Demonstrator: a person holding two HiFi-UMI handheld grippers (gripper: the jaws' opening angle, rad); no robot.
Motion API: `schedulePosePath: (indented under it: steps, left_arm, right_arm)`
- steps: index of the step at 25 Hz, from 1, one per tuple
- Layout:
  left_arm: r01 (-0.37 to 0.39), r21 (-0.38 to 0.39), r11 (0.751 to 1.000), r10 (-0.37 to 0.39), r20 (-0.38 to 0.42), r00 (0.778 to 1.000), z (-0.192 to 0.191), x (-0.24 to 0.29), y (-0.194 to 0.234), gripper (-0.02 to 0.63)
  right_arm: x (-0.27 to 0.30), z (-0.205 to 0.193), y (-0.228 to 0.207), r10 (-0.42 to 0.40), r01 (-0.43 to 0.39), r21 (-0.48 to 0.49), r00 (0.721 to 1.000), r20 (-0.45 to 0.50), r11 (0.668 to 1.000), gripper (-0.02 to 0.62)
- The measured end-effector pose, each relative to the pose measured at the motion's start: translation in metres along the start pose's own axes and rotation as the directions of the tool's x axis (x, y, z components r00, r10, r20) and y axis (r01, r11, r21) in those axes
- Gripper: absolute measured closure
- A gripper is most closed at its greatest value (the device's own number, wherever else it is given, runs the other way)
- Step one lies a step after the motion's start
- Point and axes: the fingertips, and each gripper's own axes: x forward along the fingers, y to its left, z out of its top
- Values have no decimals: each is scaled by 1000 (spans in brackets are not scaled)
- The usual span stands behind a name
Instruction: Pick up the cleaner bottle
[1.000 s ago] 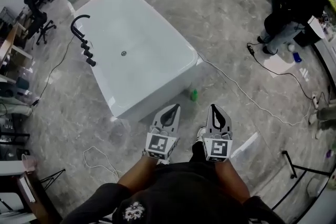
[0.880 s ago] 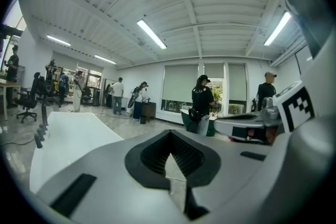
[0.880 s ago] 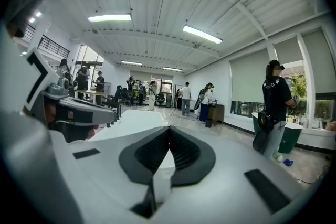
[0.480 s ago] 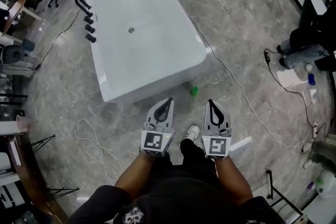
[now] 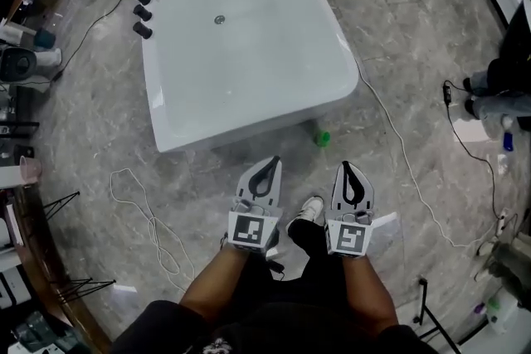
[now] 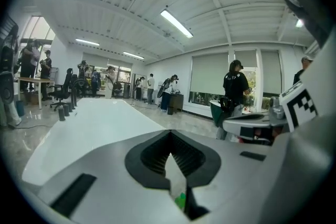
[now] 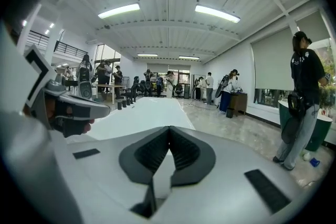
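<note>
Left tongs (image 5: 272,162) and right tongs (image 5: 347,167) are both pressed together and empty, while the green cleaner bottle (image 5: 322,138) sits on the floor just beside the bathtub (image 5: 249,37), where tongs arriving unopened could knock it over.

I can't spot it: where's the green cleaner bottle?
Head view: cleaner bottle is on the floor by the bathtub's near right corner, ahead of the right gripper.

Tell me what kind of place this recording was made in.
Probably a big open lab or test hall rather than a home bathroom. A freestanding white bathtub stands on a grey marble-look floor, loose cables trail round it, and office chairs stand beyond it.
</note>
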Motion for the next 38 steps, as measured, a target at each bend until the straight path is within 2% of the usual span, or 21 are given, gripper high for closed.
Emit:
schedulePosePath:
  steps: [6, 9, 14, 19, 23, 27, 33, 34, 35, 36, 38]
  left_arm:
    - [16, -9, 1000, -16, -6, 1000, -125, 57, 20, 606]
    - [32, -2, 999, -32, -6, 999, -187, 86, 26, 607]
    - [54, 23, 998, -54, -2, 999, -278, 131, 30, 606]
    - [62, 65, 996, -62, -3, 998, -381, 166, 43, 606]
    - [91, 69, 993, -92, 6, 996, -437, 190, 45, 607]
    - [92, 63, 994, -94, 18, 995, -457, 206, 51, 607]
    - [107, 88, 990, -113, 65, 992, -441, 215, 43, 606]
    - [110, 84, 990, -115, 60, 992, -440, 214, 42, 607]
    - [110, 81, 991, -114, 54, 992, -439, 214, 42, 607]
    - [107, 79, 991, -111, 50, 993, -440, 214, 43, 607]
    - [105, 84, 991, -110, 56, 992, -439, 217, 44, 607]
  right_arm:
    - [50, -131, 2, -44, 44, 34, 999, -8, 998, 578]
    - [72, -200, -1, -60, 60, 21, 998, -16, 998, 578]
    - [99, -309, -10, -100, 101, 45, 994, -36, 994, 578]
    - [131, -409, -11, -123, 125, 23, 990, -68, 992, 578]
    - [150, -476, -9, -146, 150, 45, 986, -82, 988, 578]
    - [163, -506, -8, -155, 160, 59, 985, -76, 985, 578]
    - [162, -536, -11, -165, 171, 77, 983, -82, 982, 575]
    - [162, -541, -12, -161, 168, 81, 983, -84, 982, 560]
    - [163, -547, -13, -159, 167, 87, 983, -90, 982, 482]
    - [165, -553, -15, -159, 168, 91, 982, -98, 982, 434]
    - [170, -568, -19, -167, 180, 97, 978, -122, 979, 405]
